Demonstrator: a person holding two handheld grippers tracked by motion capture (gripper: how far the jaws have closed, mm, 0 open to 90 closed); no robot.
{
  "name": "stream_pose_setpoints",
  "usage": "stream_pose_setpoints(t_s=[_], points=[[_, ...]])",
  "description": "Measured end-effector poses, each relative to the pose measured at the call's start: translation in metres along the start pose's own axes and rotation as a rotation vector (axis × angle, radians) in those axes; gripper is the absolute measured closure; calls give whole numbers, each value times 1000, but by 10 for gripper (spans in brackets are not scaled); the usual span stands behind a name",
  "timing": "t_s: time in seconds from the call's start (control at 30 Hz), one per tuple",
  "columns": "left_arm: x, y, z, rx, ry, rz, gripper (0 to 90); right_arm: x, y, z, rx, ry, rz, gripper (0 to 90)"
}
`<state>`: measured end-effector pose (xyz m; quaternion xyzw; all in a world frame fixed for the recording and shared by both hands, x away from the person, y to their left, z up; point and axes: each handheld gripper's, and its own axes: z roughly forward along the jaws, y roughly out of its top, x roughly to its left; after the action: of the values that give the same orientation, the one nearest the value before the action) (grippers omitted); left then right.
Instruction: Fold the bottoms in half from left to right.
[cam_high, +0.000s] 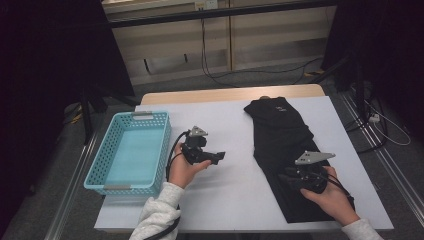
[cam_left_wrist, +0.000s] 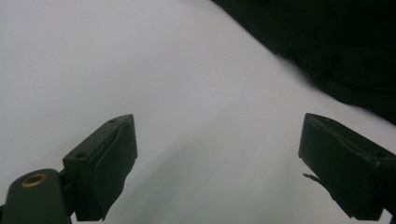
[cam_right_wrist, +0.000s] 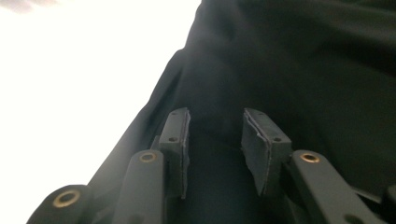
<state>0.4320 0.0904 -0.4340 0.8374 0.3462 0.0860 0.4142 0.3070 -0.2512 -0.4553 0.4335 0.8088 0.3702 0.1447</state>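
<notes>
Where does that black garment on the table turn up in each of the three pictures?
High view: the black garment lies right of centre, running from the far edge toward the person.
Left gripper view: it takes the top right corner.
Right gripper view: it covers the right and middle, behind the jaws.
Shared landmark: the white tabletop beside the garment's edge.

Right hand (cam_high: 330, 197) perhaps hides the garment's (cam_high: 280, 135) hem
</notes>
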Motion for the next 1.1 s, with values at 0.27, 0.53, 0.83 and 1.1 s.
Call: stream_pose_setpoints(t_s=[0.27,0.53,0.83,1.1], points=[[0,1,-1,4,5,12,115,10,0,6,22,46,-27,788],[0,2,-2,0,8,20,116,16,2,5,29,82,-16,886],[-2,3,-2,-5,5,11,116,36,-3,1,56,156,-41,878],[0,3,-2,0,4,17,116,-8,4,-20,-55,-40,53,645]])
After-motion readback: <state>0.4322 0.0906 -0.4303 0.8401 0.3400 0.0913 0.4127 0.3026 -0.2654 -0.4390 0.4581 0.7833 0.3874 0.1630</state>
